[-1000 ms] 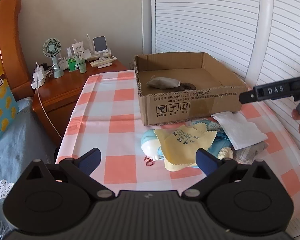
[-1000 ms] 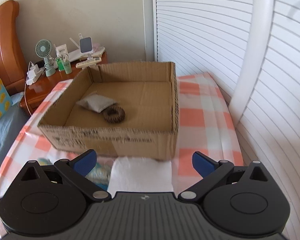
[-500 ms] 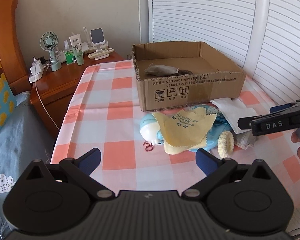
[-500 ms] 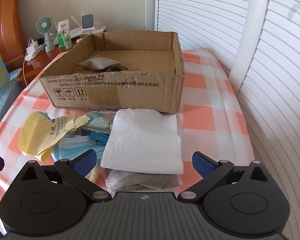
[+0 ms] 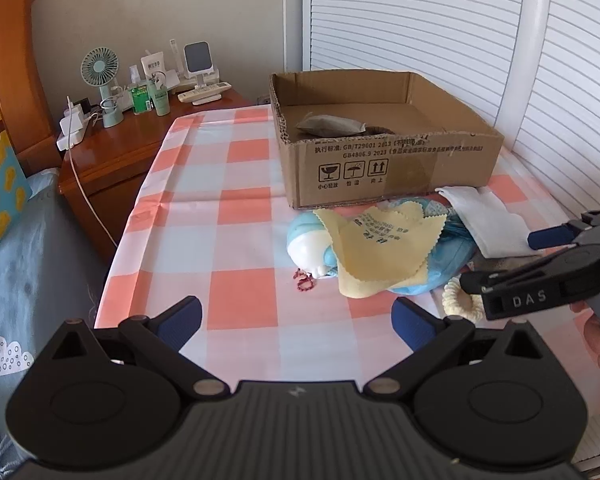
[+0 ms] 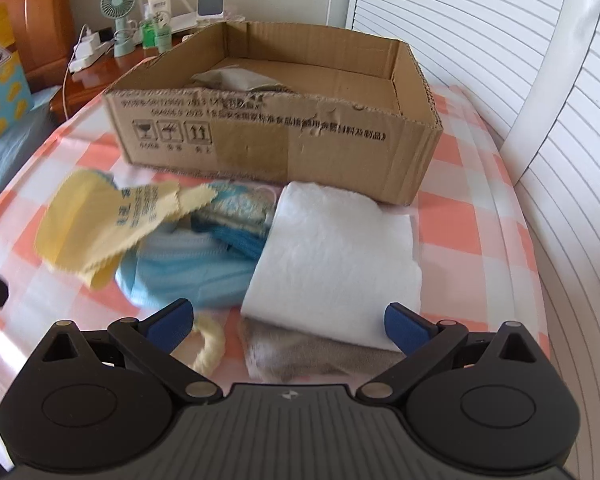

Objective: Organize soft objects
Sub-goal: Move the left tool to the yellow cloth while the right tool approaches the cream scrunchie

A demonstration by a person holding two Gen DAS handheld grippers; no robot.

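Folded white towel (image 6: 336, 256) sits on a grey cloth (image 6: 300, 354), fluffy, near the tabletop's (image 5: 236, 216) right edge. Right claw (image 6: 286, 320) gapes wide over it, empty; left claw (image 5: 296, 318) is spread wide too, holding nothing.

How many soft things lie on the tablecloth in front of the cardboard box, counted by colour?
Yellow: 2, lens cloth, cream scrunchie
Blue: 3, face mask, plush toy, patterned cloth
White: 1, folded towel
Grey: 1, cloth
Total: 7

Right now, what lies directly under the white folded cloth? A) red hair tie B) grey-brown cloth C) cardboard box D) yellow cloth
B: in the right wrist view the grey-brown cloth sticks out from beneath the near edge of the white folded cloth.
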